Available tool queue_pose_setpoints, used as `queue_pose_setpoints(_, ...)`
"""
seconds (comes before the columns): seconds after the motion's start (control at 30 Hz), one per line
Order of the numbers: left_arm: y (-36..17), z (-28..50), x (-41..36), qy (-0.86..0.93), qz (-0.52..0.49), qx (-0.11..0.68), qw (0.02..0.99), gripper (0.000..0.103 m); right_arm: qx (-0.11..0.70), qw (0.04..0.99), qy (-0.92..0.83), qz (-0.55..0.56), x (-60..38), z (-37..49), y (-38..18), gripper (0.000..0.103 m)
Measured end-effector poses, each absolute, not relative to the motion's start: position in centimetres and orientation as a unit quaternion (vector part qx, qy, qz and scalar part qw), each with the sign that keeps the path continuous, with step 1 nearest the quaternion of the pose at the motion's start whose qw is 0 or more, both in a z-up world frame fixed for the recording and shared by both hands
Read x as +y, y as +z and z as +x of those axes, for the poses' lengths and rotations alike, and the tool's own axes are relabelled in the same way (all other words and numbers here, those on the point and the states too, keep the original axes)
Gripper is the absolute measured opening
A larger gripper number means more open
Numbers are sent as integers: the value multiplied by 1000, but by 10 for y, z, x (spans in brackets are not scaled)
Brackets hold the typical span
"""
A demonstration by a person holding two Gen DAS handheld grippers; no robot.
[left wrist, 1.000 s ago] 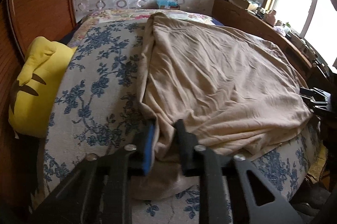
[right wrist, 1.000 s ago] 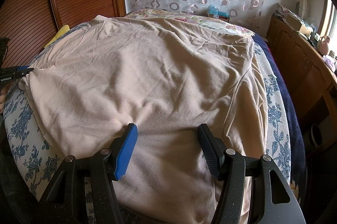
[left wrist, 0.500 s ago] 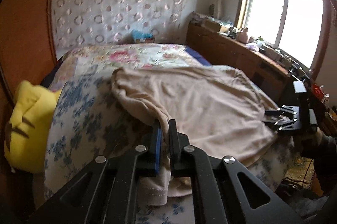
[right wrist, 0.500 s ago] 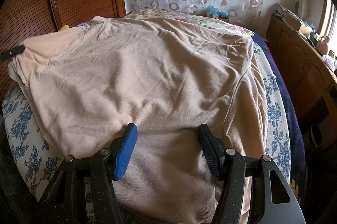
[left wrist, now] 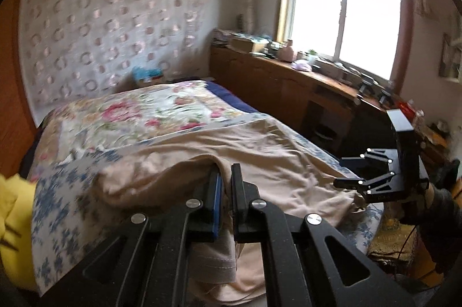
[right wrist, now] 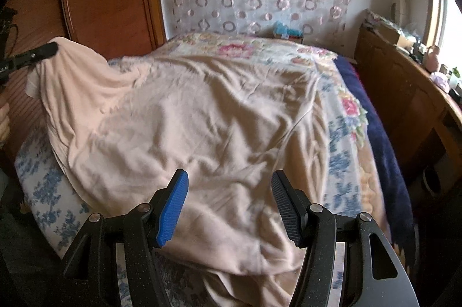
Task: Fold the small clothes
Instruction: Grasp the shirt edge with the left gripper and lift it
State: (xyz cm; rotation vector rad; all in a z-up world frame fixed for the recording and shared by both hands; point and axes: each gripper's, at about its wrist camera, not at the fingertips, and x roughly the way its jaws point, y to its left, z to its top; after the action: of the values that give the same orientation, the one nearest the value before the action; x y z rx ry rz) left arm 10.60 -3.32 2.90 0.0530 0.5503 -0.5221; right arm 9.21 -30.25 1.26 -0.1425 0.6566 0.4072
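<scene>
The left tongs pinch a raised, hemmed edge of the soft, wrinkled beige garment spread over the floral-quilted bed; the right tongs hover spread above it.

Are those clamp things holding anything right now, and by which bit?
The left tool pinches the beige garment at its raised left edge. The right tool is open over the cloth, holding nothing.
</scene>
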Motion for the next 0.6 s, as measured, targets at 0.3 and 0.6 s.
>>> queue_pose_setpoints(0.3, 56, 119, -92, -315, 35, 264, 911, 6, 304, 934, 180, -61, -316, 76, 19, 62)
queue_pose_setpoints(0.6, 66, 125, -145, -346, 48, 280, 894, 9, 292, 940, 170, -46, -329, 67, 19, 62)
